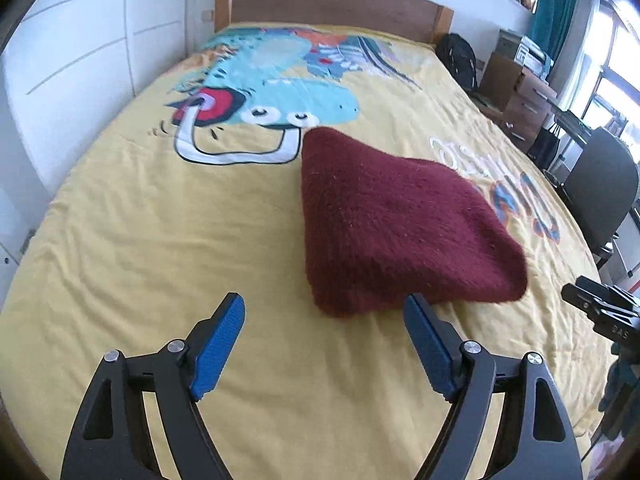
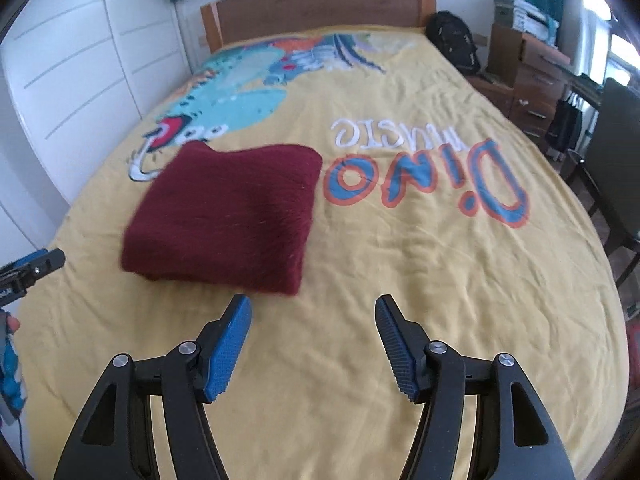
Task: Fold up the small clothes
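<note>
The bed (image 1: 160,240) fills both views, covered by a yellow spread (image 2: 400,280) printed with a blue cartoon dinosaur (image 1: 280,92) on the far left and the words "Dino Music" (image 2: 420,168) on the right, upside down from where I stand. A wooden headboard (image 2: 316,4) closes the far end. White cupboard doors (image 1: 80,40) run along the left wall. On the right stand a wooden drawer unit (image 2: 536,76), a black backpack (image 2: 454,42) by the far corner of the bed, and a dark chair (image 1: 600,188).

The sweater (image 1: 392,220), dark red and fuzzy, lies folded into 1 compact block on the spread, near the middle, its far left corner overlapping the dinosaur print. It rests flat, with no tongs touching it.

My left gripper (image 1: 324,344) hangs over the near part of the spread, jaws wide, nothing between the 2 blue pads (image 1: 220,344). Its right pad sits in front of the sweater's near edge in the left view; contact cannot be judged there. My right gripper (image 2: 312,344) is likewise spread apart and empty, just near of the sweater's right corner. Each tong shows at the edge of the other's view.
</note>
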A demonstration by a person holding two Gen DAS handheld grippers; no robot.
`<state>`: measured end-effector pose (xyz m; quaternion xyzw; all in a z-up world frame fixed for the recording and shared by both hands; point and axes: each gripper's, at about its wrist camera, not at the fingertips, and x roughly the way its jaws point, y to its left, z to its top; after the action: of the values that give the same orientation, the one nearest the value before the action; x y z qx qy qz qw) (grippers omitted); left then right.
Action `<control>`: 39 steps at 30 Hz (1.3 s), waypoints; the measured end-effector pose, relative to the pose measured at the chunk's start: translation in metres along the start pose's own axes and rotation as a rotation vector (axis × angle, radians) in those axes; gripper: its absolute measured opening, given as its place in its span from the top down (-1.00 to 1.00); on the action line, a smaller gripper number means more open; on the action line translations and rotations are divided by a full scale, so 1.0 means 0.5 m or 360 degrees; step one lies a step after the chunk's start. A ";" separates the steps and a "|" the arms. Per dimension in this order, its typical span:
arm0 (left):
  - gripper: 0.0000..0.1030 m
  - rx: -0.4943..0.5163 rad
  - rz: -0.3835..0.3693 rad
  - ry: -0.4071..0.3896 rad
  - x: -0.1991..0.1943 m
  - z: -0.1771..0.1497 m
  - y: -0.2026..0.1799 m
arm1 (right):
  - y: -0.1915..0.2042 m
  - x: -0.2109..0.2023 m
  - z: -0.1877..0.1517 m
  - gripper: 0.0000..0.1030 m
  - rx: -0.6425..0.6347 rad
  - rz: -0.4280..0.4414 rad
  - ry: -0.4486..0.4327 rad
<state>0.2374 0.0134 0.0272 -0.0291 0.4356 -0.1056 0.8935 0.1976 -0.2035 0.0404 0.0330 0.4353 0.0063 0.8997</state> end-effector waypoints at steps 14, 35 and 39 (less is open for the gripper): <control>-0.98 0.0053 0.0087 -0.0236 -0.251 -0.140 -0.048 | 0.081 -0.264 -0.152 -0.61 0.0042 -0.0054 -0.0255; -0.98 0.0120 0.0137 -0.0463 -0.451 -0.252 -0.073 | 0.141 -0.458 -0.271 -1.00 -0.0032 -0.0172 -0.0521; -0.98 0.0130 0.0181 -0.0533 -0.476 -0.262 -0.079 | 0.141 -0.475 -0.278 -1.00 -0.0021 -0.0175 -0.0540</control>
<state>-0.0142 0.0309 0.1353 0.0149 0.2771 -0.0662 0.9584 -0.0576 -0.1354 0.1449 0.0038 0.2783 -0.0457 0.9594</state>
